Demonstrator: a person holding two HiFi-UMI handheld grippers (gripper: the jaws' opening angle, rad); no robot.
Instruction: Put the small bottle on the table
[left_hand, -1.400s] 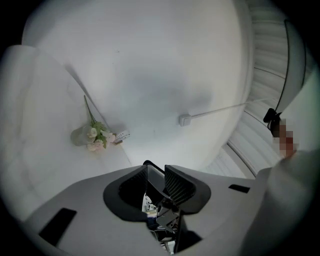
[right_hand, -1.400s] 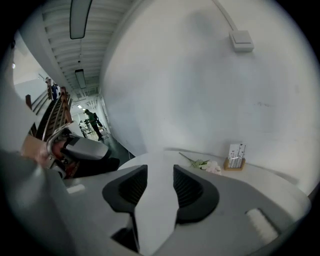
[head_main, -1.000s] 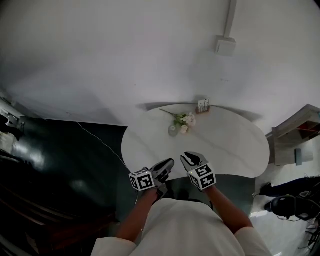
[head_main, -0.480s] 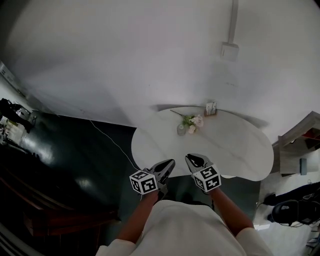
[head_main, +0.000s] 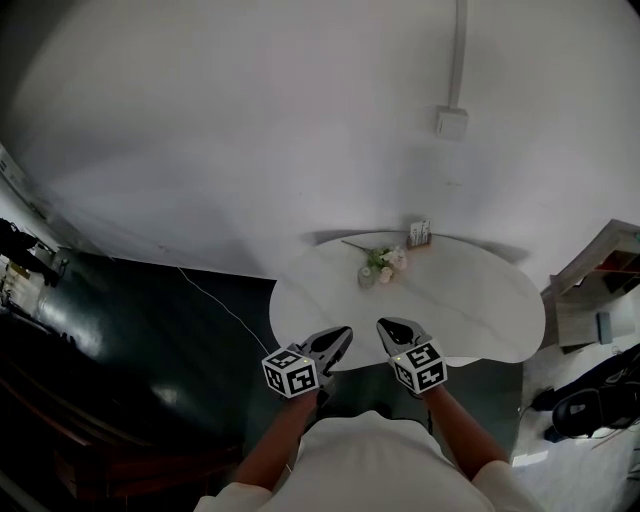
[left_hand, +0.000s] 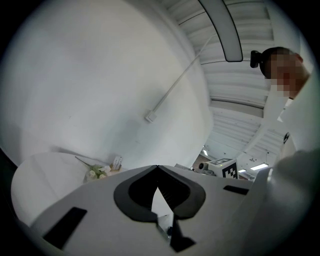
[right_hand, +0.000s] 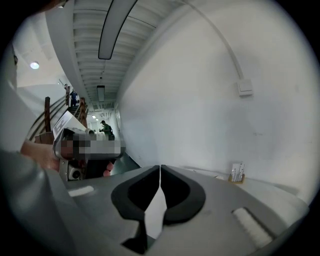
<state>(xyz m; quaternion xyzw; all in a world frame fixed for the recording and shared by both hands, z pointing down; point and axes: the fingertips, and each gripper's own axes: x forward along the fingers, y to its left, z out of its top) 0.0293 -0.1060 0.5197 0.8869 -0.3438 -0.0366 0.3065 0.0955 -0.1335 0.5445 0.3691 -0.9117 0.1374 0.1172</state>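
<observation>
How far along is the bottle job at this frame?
Done: nothing clear; the table shows only a small flower vase and a card stand. In hand: nothing; the left gripper is shut empty, the right gripper has just closed on nothing. Left: the whole job; nothing to place is in view.

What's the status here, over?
Left claw and right claw shut, empty; right just closed. Flower vase stands on table, far side. Nothing in the way.

Head view: set high overhead, looking steeply down; tabletop (head_main: 470, 310) at centre right, left claw (head_main: 345, 334) and right claw (head_main: 384, 325) at lower centre. Claw views: mounted close behind own tips, facing across the tabletop toward the wall (head_main: 300, 120). Shared by all three: card stand (head_main: 420, 233), wall box (head_main: 450, 122).
</observation>
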